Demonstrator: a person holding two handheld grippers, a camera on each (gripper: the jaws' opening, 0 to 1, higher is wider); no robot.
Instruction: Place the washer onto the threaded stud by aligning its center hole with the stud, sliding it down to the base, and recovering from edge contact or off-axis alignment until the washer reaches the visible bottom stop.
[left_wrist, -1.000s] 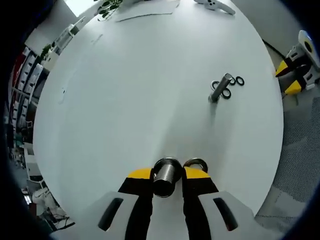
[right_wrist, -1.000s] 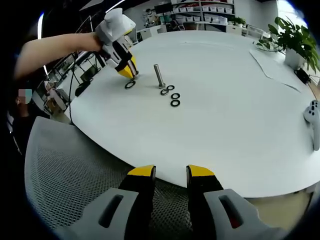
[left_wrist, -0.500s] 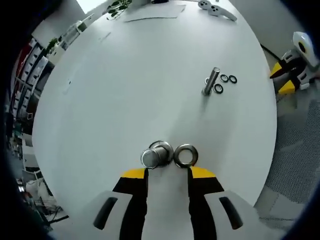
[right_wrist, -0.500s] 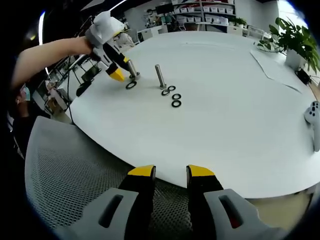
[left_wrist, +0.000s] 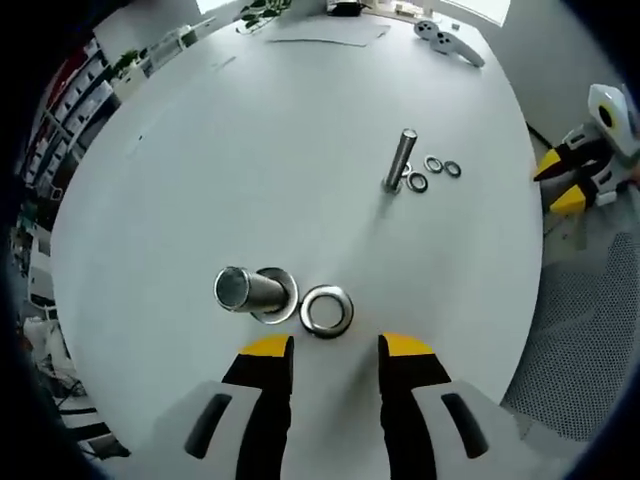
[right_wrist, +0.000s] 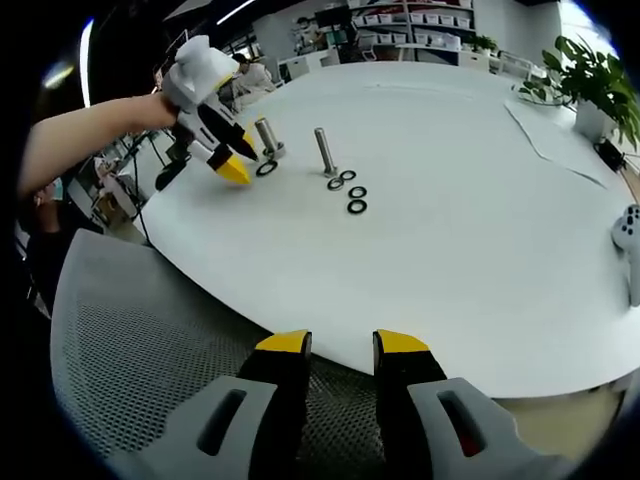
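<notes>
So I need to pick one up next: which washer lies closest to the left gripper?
The large silver washer, flat on the table just ahead of the open left gripper beside the short stud. The three small dark washers sit farther off by the tall stud.

Round white table (right_wrist: 470, 270) with a sheet of paper (right_wrist: 545, 135) lying near a potted plant (right_wrist: 590, 85); white game controller (left_wrist: 450, 38) at the far edge; mesh chair (right_wrist: 130, 370) beside the table; shelving (right_wrist: 400, 20) behind.
</notes>
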